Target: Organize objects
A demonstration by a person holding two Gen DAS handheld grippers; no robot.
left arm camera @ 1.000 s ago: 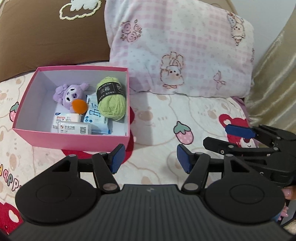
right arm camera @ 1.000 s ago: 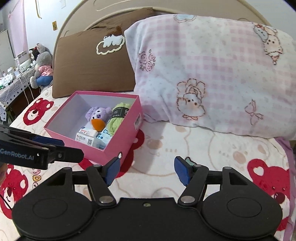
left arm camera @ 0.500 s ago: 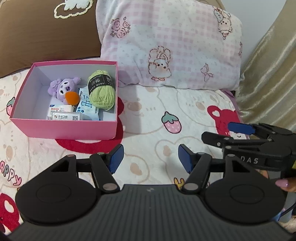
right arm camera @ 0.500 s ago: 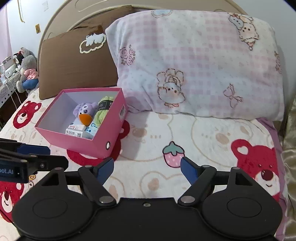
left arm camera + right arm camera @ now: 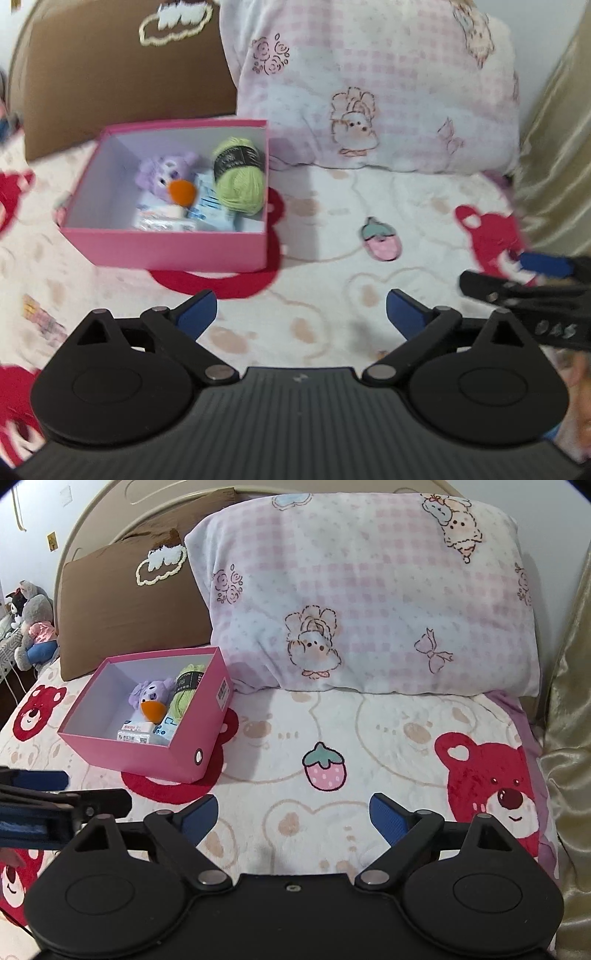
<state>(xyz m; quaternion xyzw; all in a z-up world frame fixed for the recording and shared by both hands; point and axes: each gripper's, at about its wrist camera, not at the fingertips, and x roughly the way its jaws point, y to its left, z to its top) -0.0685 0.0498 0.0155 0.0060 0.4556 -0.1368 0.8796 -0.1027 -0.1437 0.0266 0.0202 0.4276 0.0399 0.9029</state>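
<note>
both claws opening, empty, over bare blanket (image 5: 295,738) beside pink box (image 5: 155,753).

left gripper (image 5: 301,314) matte black, ribbed housing, round pivot discs, silver pins, blue pads (image 5: 195,314), right gripper (image 5: 291,818) same build, centre screw

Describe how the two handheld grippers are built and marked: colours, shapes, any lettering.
Both are matte black. The left gripper and the right gripper each have two round disc housings, angled link arms with silver pivot pins, and blue ribbed pads on the fingertips. The left body is ribbed with fine grooves; the right body is smooth with a small centre screw. Pale lettering, too blurred to read, marks the right gripper's side in the left wrist view.
</note>
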